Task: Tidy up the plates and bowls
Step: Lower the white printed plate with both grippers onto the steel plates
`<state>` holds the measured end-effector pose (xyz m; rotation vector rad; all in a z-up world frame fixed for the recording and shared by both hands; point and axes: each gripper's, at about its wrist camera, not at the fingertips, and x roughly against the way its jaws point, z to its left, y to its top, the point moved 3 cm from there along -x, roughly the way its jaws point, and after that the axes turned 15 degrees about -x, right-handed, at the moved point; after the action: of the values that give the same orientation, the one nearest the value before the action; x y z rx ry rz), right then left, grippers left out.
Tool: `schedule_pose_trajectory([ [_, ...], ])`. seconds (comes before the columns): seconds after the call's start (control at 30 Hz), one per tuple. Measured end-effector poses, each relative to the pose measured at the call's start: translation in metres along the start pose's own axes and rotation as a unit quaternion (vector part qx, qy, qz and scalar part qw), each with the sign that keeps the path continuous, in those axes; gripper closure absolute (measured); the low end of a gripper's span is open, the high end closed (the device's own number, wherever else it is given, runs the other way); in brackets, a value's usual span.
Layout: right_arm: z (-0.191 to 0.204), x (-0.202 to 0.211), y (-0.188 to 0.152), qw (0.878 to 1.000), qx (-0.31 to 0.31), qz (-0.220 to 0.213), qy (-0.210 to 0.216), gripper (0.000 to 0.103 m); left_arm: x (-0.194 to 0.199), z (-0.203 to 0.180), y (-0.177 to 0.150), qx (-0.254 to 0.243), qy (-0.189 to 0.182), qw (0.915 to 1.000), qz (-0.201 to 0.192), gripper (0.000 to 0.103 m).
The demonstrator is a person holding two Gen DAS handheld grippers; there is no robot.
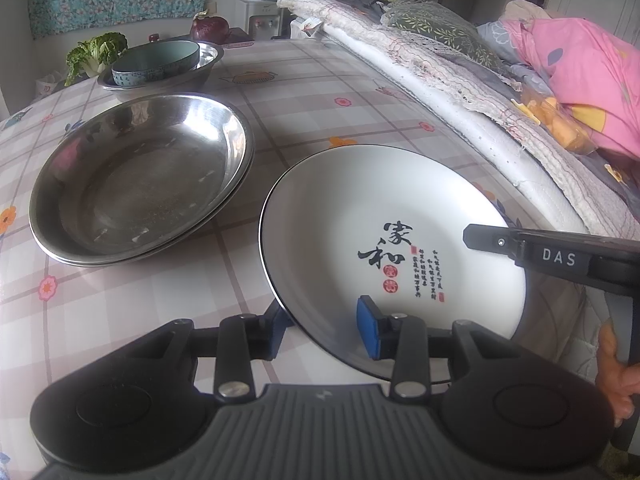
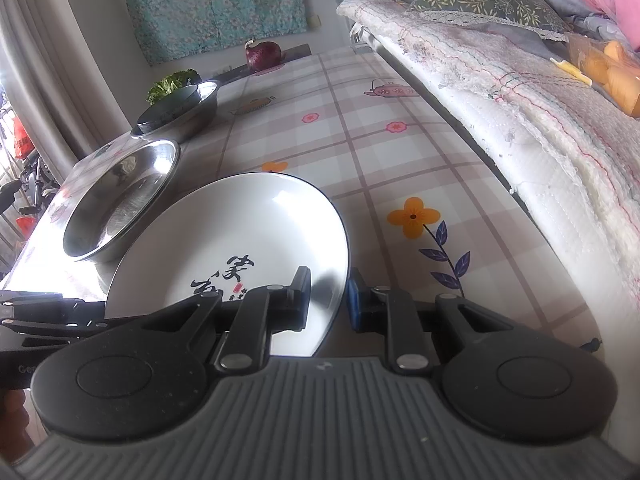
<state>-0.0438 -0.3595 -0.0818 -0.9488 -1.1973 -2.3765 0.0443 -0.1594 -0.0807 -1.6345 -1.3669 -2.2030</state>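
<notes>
two grippers on one white plate

one white plate (image 1: 384, 216) with black calligraphy and a dark rim is gripped from two sides and is seen tilted above the checked, flower-printed surface (image 1: 328, 80). left gripper (image 1: 324, 330): fingers are set on either side of the plate's near rim, blue pad (image 1: 370, 330) against the inner face, the other finger under the rim; it reads as clamped on the plate. right gripper (image 2: 328, 300): fingers are closed on the plate's right rim, one on the white face, the blue-padded one on the outside.

just left of the plate, two stacked steel plates (image 1: 140, 180) are resting on the surface, close to the white rim; contact cannot be told. further back, a teal patterned bowl (image 1: 156, 62) is sitting inside a steel basin (image 1: 208, 66). behind that, leafy greens (image 1: 94, 56) and a red onion (image 1: 209, 28) are seen at the far edge.

along the right side of the surface, a bed (image 2: 540, 140) with a quilted cover, a leaf-print pillow (image 2: 492, 4) and pink bedding (image 1: 580, 64) is visible. a hand (image 1: 614, 372) is partly seen at the right edge of the left wrist view.
</notes>
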Motion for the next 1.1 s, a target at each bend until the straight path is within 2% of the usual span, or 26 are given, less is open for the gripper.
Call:
schedule_pose_trajectory([
  [1.1,0.001,-0.008,0.001,1.000,-0.005,-0.003,0.003,0.080,-0.013,0.010,0.013,0.014,0.014,0.9998,-0.006,0.059],
])
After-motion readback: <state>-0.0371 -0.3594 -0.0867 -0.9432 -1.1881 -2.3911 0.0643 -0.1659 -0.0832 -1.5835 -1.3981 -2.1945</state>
